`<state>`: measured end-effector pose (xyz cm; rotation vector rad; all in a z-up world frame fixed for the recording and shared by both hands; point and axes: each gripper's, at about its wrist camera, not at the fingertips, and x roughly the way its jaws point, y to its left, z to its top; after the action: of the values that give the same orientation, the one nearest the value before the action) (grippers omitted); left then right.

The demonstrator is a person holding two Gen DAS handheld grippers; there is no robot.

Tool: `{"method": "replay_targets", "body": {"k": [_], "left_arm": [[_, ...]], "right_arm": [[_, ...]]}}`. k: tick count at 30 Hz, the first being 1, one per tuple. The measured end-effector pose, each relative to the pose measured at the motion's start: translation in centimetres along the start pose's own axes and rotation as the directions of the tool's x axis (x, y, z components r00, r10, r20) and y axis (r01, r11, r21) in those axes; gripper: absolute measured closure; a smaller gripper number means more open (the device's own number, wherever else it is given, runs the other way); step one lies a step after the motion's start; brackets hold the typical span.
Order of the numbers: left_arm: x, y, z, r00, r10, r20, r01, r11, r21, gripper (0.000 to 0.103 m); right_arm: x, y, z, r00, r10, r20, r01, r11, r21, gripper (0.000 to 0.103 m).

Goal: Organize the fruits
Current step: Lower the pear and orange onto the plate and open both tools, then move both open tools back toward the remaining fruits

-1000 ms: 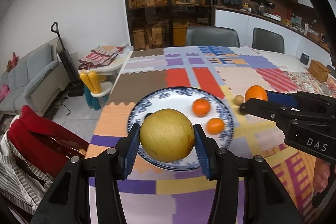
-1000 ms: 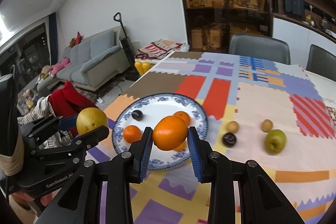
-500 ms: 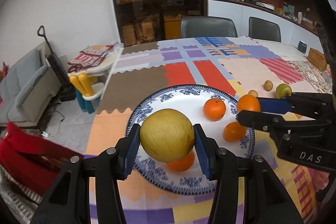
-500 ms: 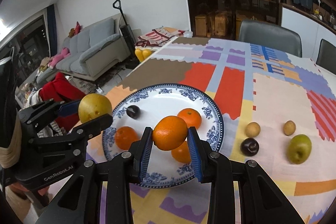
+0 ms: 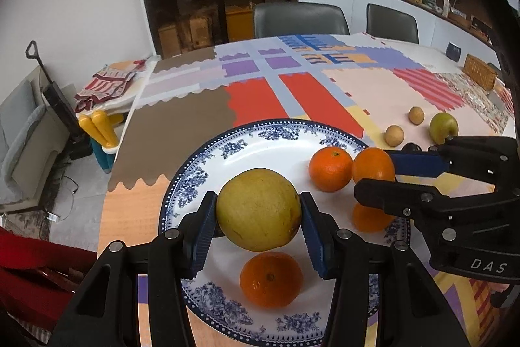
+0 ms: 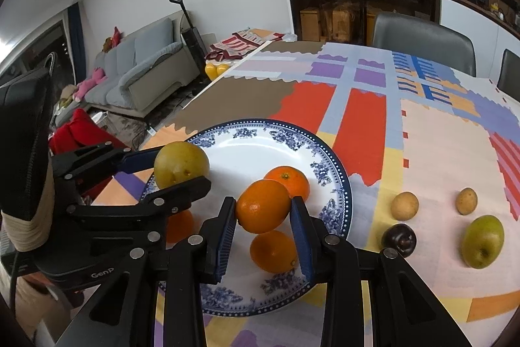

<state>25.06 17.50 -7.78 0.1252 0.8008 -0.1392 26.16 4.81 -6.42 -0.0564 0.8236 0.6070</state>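
My left gripper (image 5: 258, 221) is shut on a large yellow pear (image 5: 258, 208) and holds it above the blue-and-white plate (image 5: 269, 132). My right gripper (image 6: 263, 225) is shut on an orange (image 6: 262, 205) above the same plate (image 6: 247, 148). Three oranges lie on the plate: one at the back (image 6: 287, 179), one under the held orange (image 6: 273, 251), one under the left gripper (image 5: 271, 278). In the right wrist view the pear (image 6: 180, 165) sits in the left gripper at the plate's left rim.
On the patchwork tablecloth right of the plate lie two small brown fruits (image 6: 404, 205) (image 6: 466, 200), a dark plum (image 6: 398, 239) and a green apple (image 6: 482, 246). Two grey chairs (image 5: 297, 20) stand behind the table. A wicker basket (image 5: 479, 75) sits far right.
Both grippers have moved forward and lower over the plate, each still holding its fruit. The plate and its oranges now appear closer.
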Motion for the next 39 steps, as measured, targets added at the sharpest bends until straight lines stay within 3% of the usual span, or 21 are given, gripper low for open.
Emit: {"method": "replay_targets", "body": {"k": [7,11,14,22,30,39], "left_arm": [[0.4,0.2,-0.3,0.999,0.007,-0.033,-0.007,1.000,-0.004,0.053],[-0.7,0.0,-0.4,1.000,0.029,-0.006,-0.029,1.000,-0.006,0.042],[-2.1,-0.4,-0.5,0.998,0.062,0.019,-0.061,0.998,-0.010,0.041],[-6.2,-2.2,-0.5,0.992,0.109,0.069,-0.108,0.994,-0.023,0.038],[-10.3,-5.3,-0.2,0.985,0.096,0.145,-0.092,0.995,-0.037,0.030],[-12.5,-9.1,0.2,0.979,0.076,0.190,-0.067,0.996,-0.055,0.022]], "right_arm": [[0.5,-0.3,-0.1,1.000,0.001,-0.015,0.000,1.000,0.012,0.068],[0.5,-0.5,-0.1,1.000,0.000,-0.022,0.000,1.000,0.027,0.066],[-0.2,-0.5,-0.1,1.000,-0.001,-0.004,0.002,1.000,0.029,0.059],[-4.3,-0.4,-0.8,0.996,-0.068,0.052,0.068,0.998,-0.001,0.056],[-9.8,-1.1,-2.0,0.985,-0.115,0.129,0.114,0.993,0.015,0.042],[-15.1,-2.7,-3.6,0.959,-0.191,0.208,0.186,0.982,0.041,0.036]]}}
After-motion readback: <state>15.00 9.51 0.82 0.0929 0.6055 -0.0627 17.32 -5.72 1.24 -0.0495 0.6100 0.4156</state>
